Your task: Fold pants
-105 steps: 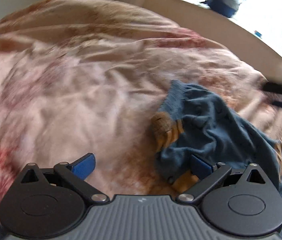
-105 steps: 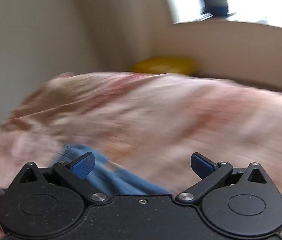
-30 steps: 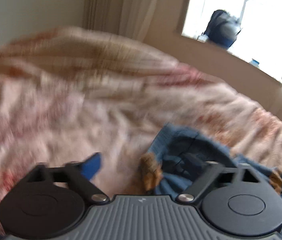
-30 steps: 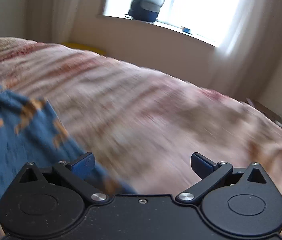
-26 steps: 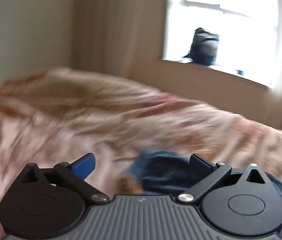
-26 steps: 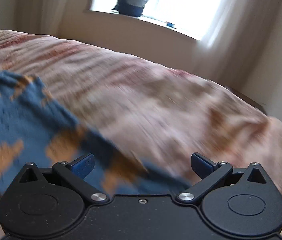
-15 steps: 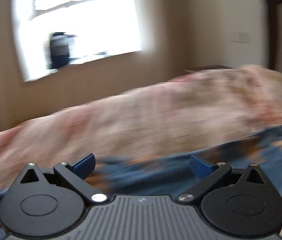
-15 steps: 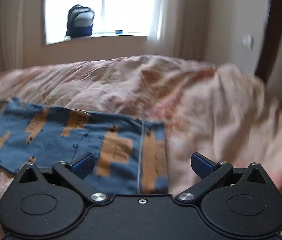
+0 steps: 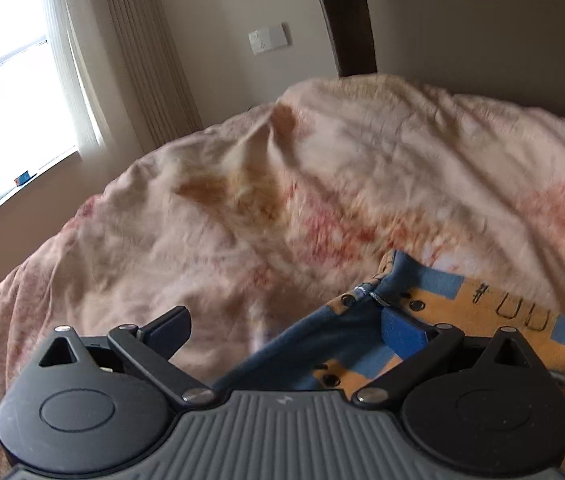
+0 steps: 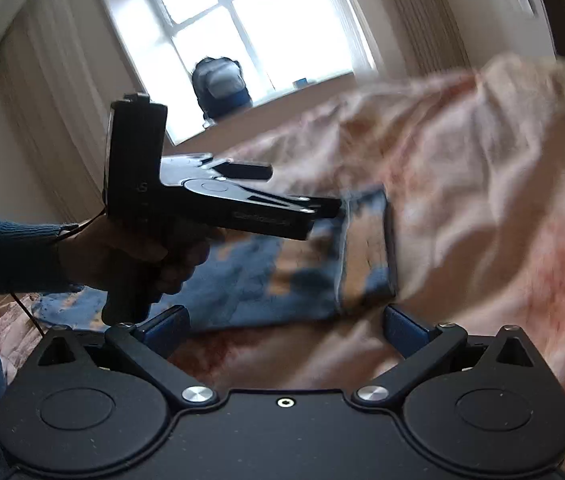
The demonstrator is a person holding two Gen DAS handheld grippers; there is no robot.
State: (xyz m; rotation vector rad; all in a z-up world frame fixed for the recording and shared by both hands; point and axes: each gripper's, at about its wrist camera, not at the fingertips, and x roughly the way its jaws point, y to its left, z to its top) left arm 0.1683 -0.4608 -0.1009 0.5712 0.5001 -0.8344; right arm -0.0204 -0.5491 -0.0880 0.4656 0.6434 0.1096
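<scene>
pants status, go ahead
Left gripper open at hem of pants. Right gripper open, empty. Pants flat on bedspread, unfolded. Nothing in the way.

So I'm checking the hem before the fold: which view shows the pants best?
The right wrist view: the pants lie spread on the blanket, most of their length visible, though blurred. The left wrist view shows only a sharp hem corner behind its tongs.

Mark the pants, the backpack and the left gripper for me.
pants [image 10: 250, 284]: right wrist view, blue fabric.
backpack [image 10: 222, 84]: right wrist view, its grey front.
left gripper [image 9: 282, 330]: left wrist view, midway between fingertips.
</scene>
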